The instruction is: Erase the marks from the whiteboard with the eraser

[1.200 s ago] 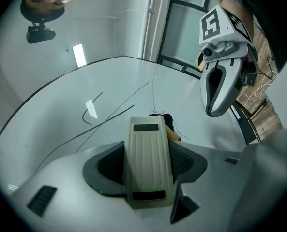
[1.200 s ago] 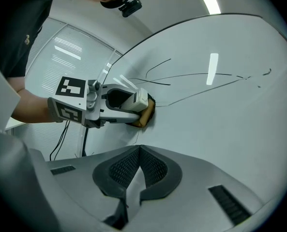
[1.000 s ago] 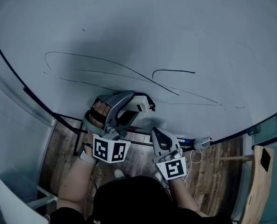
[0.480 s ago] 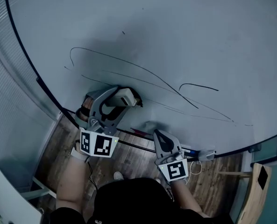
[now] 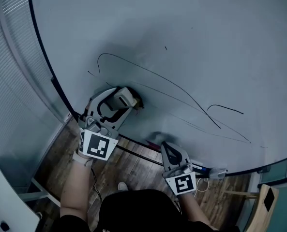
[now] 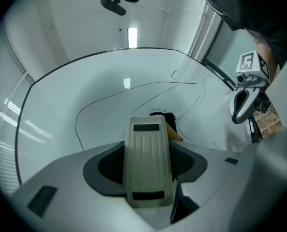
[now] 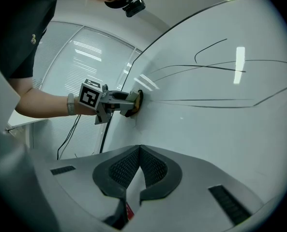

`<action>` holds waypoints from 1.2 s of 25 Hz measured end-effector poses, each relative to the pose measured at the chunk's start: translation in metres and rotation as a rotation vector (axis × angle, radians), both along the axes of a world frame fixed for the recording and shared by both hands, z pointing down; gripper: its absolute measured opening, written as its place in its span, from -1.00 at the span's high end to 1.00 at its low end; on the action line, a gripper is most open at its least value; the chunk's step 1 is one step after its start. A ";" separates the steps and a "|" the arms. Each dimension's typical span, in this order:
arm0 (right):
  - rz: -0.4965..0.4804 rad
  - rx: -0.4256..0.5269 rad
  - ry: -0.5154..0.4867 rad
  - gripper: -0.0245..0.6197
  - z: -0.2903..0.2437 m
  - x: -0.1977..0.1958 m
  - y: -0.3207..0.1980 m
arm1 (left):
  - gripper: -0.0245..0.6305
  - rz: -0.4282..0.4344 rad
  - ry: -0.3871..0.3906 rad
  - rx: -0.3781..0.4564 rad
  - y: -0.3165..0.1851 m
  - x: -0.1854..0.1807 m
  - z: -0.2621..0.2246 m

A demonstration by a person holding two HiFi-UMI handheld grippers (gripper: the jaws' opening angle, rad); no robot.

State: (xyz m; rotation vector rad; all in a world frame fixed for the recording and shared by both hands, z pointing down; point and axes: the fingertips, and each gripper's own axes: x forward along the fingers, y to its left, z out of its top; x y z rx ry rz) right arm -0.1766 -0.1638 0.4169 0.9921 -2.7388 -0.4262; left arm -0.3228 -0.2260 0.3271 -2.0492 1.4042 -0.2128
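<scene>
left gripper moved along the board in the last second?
Yes. Holding the eraser, the left gripper slid left across the whiteboard: away from the short curved mark, toward the long line's hooked left end.

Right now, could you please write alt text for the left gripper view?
The left gripper is shut on a beige ribbed plastic eraser, held against a white whiteboard with thin black marker lines curving above it. The right gripper hangs at the right edge.
</scene>
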 end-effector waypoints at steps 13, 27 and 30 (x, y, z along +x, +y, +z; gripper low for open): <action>-0.038 0.010 0.024 0.84 -0.002 -0.021 0.001 | 0.11 -0.079 0.508 -0.043 -0.018 -0.155 -0.007; -0.056 -0.001 0.058 0.84 0.002 -0.024 0.005 | 0.11 -0.056 0.897 0.006 -0.018 -0.192 -0.020; -0.054 0.003 0.043 0.84 -0.001 -0.021 0.006 | 0.11 -0.026 0.901 0.048 -0.015 -0.172 -0.038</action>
